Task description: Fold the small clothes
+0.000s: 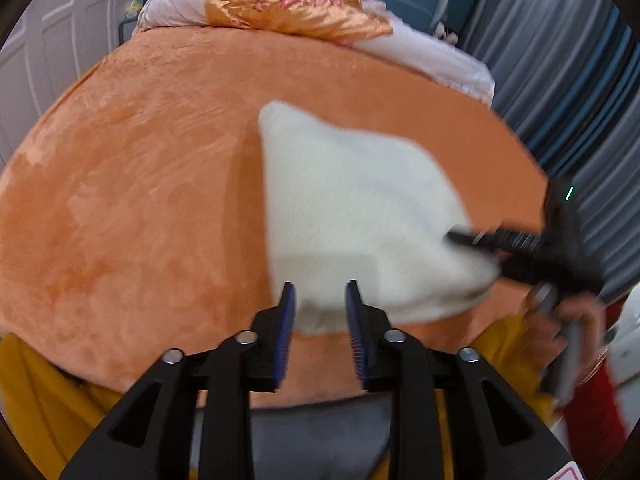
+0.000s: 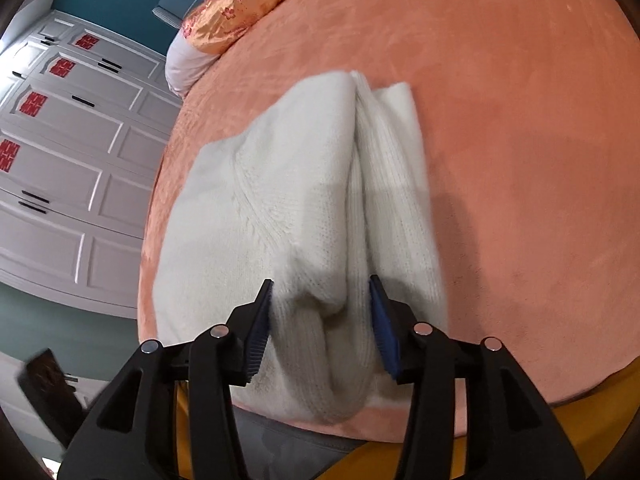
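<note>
A white knitted garment (image 1: pixel 360 208) lies on the orange bed cover (image 1: pixel 140 184), partly folded. My left gripper (image 1: pixel 320 292) is open, its blue-padded fingertips just above the garment's near edge, holding nothing. My right gripper (image 2: pixel 322 288) is open, with a thick bunched fold of the garment (image 2: pixel 312 200) between its jaws; the pads do not pinch it. In the left wrist view the right gripper (image 1: pixel 472 240) shows blurred at the garment's right corner, a hand behind it.
Pillows and a shiny orange flowered quilt (image 1: pixel 288 4) lie at the bed's far end. White wardrobe doors (image 2: pixel 60 168) stand to the left, grey curtains (image 1: pixel 568 80) to the right. A yellow cloth (image 1: pixel 40 408) hangs at the bed's near edge.
</note>
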Available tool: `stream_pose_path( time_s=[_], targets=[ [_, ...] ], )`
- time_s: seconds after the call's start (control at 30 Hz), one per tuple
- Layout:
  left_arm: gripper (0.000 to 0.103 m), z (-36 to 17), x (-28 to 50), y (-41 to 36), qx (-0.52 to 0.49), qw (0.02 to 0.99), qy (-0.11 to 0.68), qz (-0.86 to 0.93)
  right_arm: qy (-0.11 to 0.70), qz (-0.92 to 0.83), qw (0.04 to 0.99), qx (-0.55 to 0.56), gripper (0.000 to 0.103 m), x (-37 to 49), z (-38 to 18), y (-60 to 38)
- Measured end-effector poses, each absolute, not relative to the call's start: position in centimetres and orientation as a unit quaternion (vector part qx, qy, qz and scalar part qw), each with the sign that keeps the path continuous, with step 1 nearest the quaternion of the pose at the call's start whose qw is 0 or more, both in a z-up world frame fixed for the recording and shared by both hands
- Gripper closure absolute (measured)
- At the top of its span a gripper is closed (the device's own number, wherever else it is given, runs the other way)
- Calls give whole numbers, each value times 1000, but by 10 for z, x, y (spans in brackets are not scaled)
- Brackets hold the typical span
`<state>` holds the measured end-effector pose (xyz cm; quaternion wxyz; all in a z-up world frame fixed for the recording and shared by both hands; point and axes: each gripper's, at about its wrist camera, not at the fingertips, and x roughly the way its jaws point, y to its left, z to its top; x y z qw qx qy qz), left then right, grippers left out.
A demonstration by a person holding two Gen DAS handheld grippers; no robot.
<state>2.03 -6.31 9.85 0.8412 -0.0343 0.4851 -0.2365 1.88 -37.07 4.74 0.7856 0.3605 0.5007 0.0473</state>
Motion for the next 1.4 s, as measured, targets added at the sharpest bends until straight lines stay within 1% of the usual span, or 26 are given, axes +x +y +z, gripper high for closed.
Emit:
stream_pose_path(
  time_s=[0.03, 0.07, 0.13, 0.2, 0.27, 0.33, 0.4, 0.43, 0.53, 0.63, 0.73, 0.77, 0.87, 1.0, 1.1, 1.2, 1.23, 1.27, 1.4],
  targets=[
    [73, 101, 26, -66, -46, 842, 482, -237, 501, 47, 788, 354, 73, 21, 50, -367],
    [73, 104, 32, -74, -50, 842, 481, -239, 498, 54, 793, 347, 82, 24, 56, -364],
    [73, 106, 35, -86, -43, 842, 481, -242, 466, 66, 812, 346, 85, 18, 77, -366],
    [73, 108, 34, -100, -21, 842, 478, -248, 424, 80, 828, 357, 85, 5, 105, -373],
    [73, 100, 31, -114, 15, 840, 485, -244, 413, 63, 841, 345, 85, -9, 112, -379],
    [73, 83, 33, -122, 34, 831, 504, -233, 440, 30, 837, 323, 85, -14, 95, -384],
    [73, 59, 35, -127, 40, 816, 531, -225, 496, 2, 807, 320, 84, -11, 50, -386],
    [73, 54, 33, -128, 52, 819, 529, -215, 494, 2, 802, 335, 84, -14, 38, -388],
    [72, 56, 28, -129, 73, 827, 516, -211, 480, 1, 810, 337, 82, -18, 53, -388],
    [70, 68, 27, -110, 25, 831, 516, -208, 485, -17, 822, 299, 78, -20, 71, -383],
    [70, 80, 25, -80, -5, 841, 508, -189, 466, -34, 841, 274, 78, -35, 93, -383],
    [70, 82, 23, -69, -10, 843, 507, -181, 458, -36, 848, 263, 79, -40, 102, -379],
    [70, 82, 16, -47, -18, 844, 511, -159, 451, 6, 859, 242, 84, -40, 122, -354],
    [70, 79, 10, -40, -20, 839, 523, -150, 467, 86, 859, 190, 86, -17, 132, -291],
    [70, 79, 7, -36, -16, 839, 523, -147, 491, 130, 847, 158, 86, 6, 118, -245],
    [70, 81, 6, -29, -22, 842, 520, -145, 553, 133, 815, 109, 86, 19, 67, -209],
    [70, 80, 7, -27, -25, 841, 520, -145, 573, 128, 804, 96, 89, 23, 50, -202],
    [70, 81, 7, -27, -30, 841, 519, -148, 575, 129, 802, 102, 90, 22, 40, -200],
    [70, 90, 16, -36, -40, 843, 508, -173, 564, 135, 802, 146, 90, 13, 63, -220]
  ],
)
